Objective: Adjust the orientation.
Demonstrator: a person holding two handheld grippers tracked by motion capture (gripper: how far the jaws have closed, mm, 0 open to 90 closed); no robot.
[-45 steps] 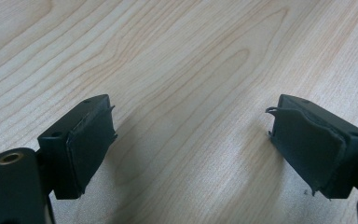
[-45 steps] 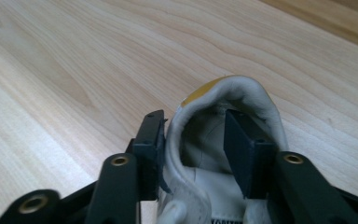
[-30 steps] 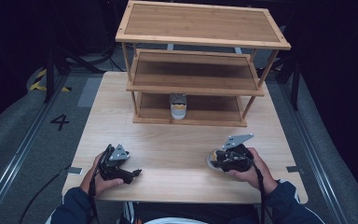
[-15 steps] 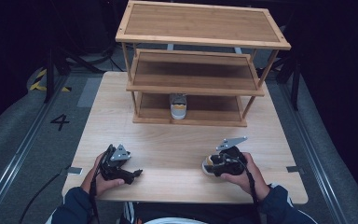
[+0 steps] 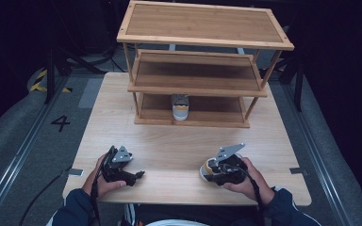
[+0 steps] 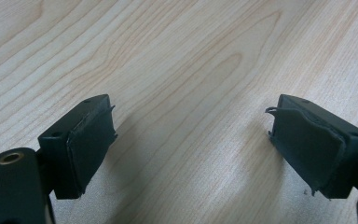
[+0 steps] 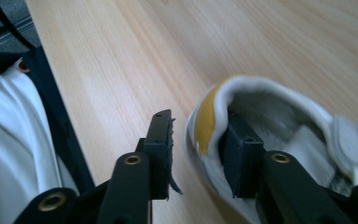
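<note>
Shoe (image 7: 261, 140) heel wall sits between right gripper (image 7: 200, 149) fingers, one inside.

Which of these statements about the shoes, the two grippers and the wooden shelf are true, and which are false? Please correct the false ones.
1. A shoe stands on the lowest level of the shelf. True.
2. The left gripper holds a shoe. False: its jaws stand wide apart over the bare table, with nothing between them.
3. One jaw of the right gripper is inside the opening of a white and yellow shoe. True; the other jaw is outside the heel.
4. The top level of the shelf carries a shoe. False: its board is bare.
5. The right gripper is close to the near edge of the table. True.
</note>
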